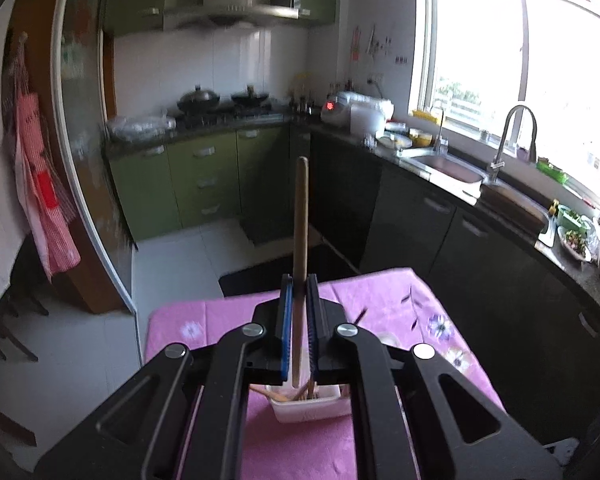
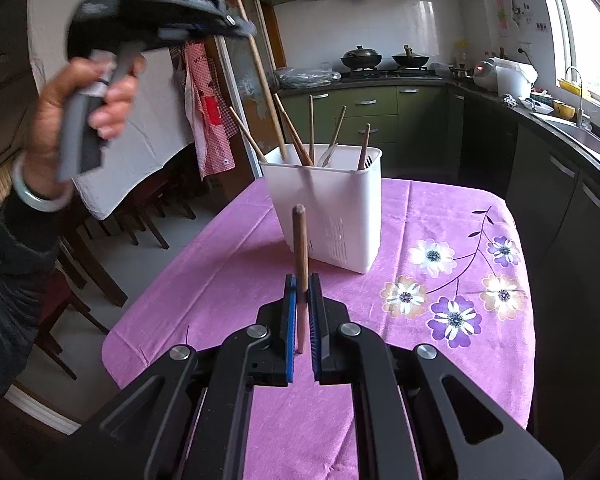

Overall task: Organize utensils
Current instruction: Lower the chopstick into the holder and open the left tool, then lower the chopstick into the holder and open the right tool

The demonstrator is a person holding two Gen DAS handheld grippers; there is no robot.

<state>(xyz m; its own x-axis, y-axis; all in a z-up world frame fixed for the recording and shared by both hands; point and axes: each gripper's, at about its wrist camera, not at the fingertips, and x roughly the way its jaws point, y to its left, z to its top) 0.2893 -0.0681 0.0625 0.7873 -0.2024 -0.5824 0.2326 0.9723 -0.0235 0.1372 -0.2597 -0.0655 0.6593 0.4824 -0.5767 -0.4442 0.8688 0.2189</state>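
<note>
The left tool is gripping a long chopstick above the white holder; the right tool is clamping a short chopstick at the holder's 6 o'clock, over open desk.

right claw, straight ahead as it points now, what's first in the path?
Likely the white utensil holder on the pink tablecloth. The right claw, shut on a chopstick, faces its near wall; depth is unclear.

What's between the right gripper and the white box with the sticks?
Only bare pink tablecloth, seen in the right wrist view, lies between the right gripper, which grips a wooden chopstick, and the white box.
</note>
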